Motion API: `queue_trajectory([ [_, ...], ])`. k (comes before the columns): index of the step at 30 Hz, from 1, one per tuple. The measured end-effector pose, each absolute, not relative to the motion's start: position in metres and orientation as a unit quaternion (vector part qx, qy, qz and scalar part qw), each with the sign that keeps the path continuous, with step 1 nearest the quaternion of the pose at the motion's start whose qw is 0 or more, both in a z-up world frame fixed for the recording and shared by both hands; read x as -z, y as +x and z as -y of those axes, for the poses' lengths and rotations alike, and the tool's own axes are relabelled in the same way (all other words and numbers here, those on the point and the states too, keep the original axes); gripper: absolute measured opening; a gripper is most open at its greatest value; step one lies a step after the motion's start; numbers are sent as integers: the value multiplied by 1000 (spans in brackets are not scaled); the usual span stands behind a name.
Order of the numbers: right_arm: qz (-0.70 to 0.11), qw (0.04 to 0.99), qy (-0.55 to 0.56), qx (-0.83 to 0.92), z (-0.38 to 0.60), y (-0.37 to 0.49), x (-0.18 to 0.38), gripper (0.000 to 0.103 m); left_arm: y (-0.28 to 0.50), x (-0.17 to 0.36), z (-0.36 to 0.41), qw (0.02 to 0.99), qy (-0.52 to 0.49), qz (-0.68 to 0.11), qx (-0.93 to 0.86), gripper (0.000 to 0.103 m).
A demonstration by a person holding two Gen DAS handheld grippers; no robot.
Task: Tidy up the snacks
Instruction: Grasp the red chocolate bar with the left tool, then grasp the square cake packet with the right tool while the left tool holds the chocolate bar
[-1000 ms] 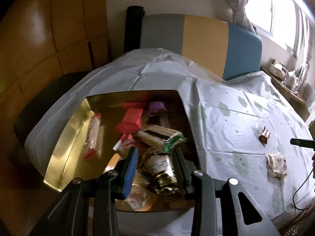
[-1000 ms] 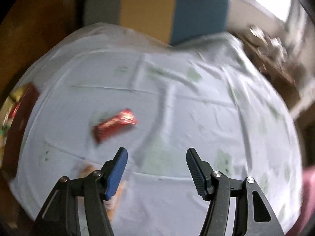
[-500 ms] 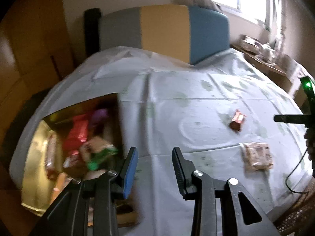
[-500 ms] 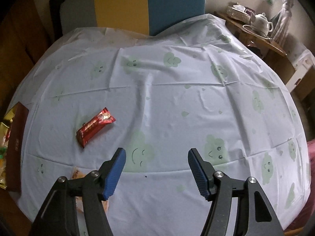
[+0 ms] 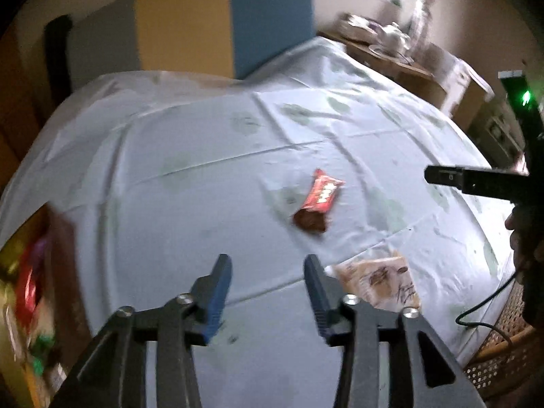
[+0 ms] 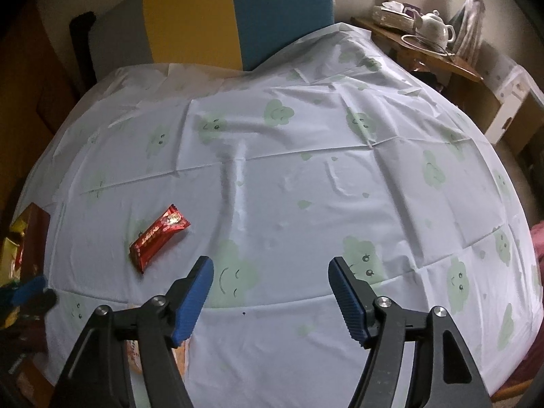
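A red-wrapped snack bar (image 5: 318,202) lies on the white tablecloth, ahead and a little right of my open, empty left gripper (image 5: 268,273); it also shows in the right wrist view (image 6: 158,238). A pale beige snack packet (image 5: 380,284) lies just right of the left gripper's right finger. The gold tray (image 5: 15,261) holding several snacks is at the far left edge. My right gripper (image 6: 270,278) is open and empty above the cloth, the red bar to its left. The right gripper's body shows at the right edge of the left wrist view (image 5: 476,183).
A round table with a white cloth printed with green clouds (image 6: 306,170). A grey, yellow and blue chair back (image 6: 210,17) stands behind it. A side shelf with a white teapot (image 6: 431,27) is at the back right. A wicker seat (image 5: 499,350) is at the right.
My left gripper has swung right from over the gold tray, leaving the snack it held there, and now faces the red bar. The right gripper has stayed open and barely moved.
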State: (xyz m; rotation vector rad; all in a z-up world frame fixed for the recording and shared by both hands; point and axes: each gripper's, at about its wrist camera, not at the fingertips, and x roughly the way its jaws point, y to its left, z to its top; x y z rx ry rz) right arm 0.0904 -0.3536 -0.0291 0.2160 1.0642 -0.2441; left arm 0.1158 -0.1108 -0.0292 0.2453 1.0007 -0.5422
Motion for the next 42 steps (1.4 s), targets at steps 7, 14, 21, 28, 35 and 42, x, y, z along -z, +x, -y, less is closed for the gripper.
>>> queue_trajectory([
  [7,-497,852,115,117,357,89,25,78,138,50,166,805,161,-490,293,48],
  [14,-494,851,133,117,363,89,24,80,157,74,200,789,191,-503,297,48],
  [21,-495,850,136,118,364,90,24,82,163,79,183,805,132,-504,284,32],
  [28,-512,845,116,103,355,92,31,82,130,76,109,830,84,-505,220,32],
  [35,-558,822,113,-16,320,99,51,89,71,78,50,860,88,-470,181,32],
  [42,-598,792,82,-95,282,101,74,95,61,83,43,867,87,-451,194,33],
])
